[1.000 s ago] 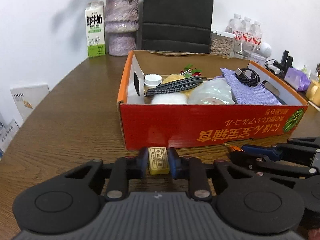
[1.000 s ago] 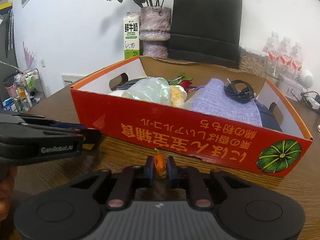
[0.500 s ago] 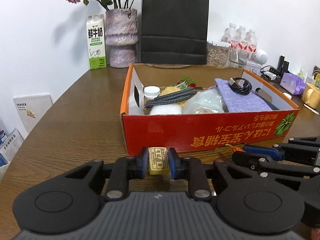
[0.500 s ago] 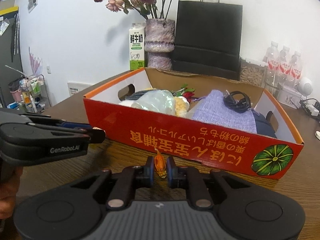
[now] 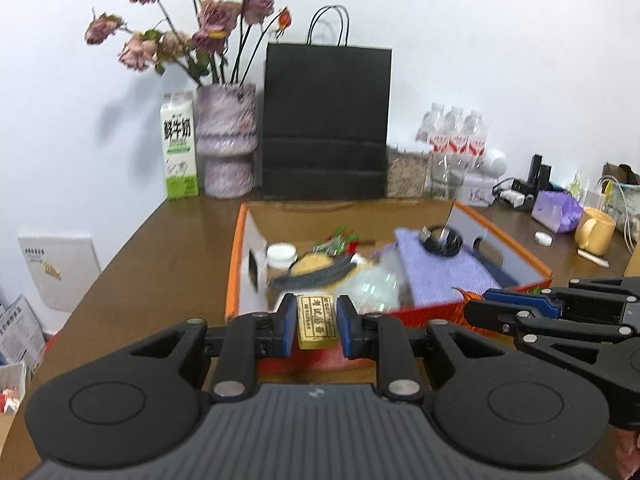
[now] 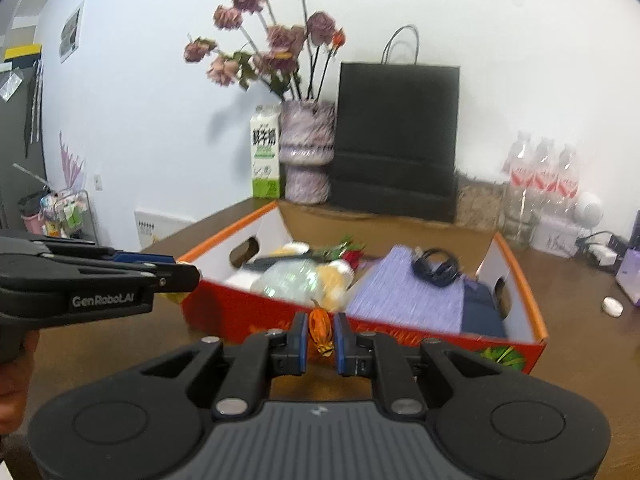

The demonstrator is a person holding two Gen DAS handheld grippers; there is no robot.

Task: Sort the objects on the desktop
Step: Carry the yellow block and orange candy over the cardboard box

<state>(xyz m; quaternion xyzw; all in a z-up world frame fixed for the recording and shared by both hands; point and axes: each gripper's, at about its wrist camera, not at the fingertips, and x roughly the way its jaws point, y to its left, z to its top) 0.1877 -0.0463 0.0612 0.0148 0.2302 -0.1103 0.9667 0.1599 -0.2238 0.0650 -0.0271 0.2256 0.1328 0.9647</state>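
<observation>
A: Left wrist view. Left gripper [image 5: 316, 326] clenched on a small gold bar [image 5: 315, 321], label facing up, pinched by its long sides between the blue pads [image 5: 286, 326]. Held in the air, above the near wall of the red cardboard box [image 5: 516, 258]. Likely carried this way to clear the wall before a drop inside.

B: And the box itself?

A: Crowded already: white-capped jar [image 5: 281, 255], braided dark cable [image 5: 316, 276], purple cloth [image 5: 444, 272] with a coiled black cord [image 5: 442, 240] on top. Right gripper [image 5: 470, 306] visible at the right edge, close beside, tip just short of the box's near wall.

B: Right wrist view?

A: Right gripper [image 6: 320, 334] closed tight on a small orange trinket [image 6: 320, 330], gripped upright, its top poking above the pads. Trinket centred between the jaws, directly before the box [image 6: 520, 276] and over its near wall. Left gripper [image 6: 178, 274] at the left edge, tip near the box's near left corner, a sliver of yellow beneath it.

B: Why both loaded at once?

A: Probably one trip for two items, both bound for the box. Free space looks scarce; nearest gap hard to tell through the blur.
</observation>
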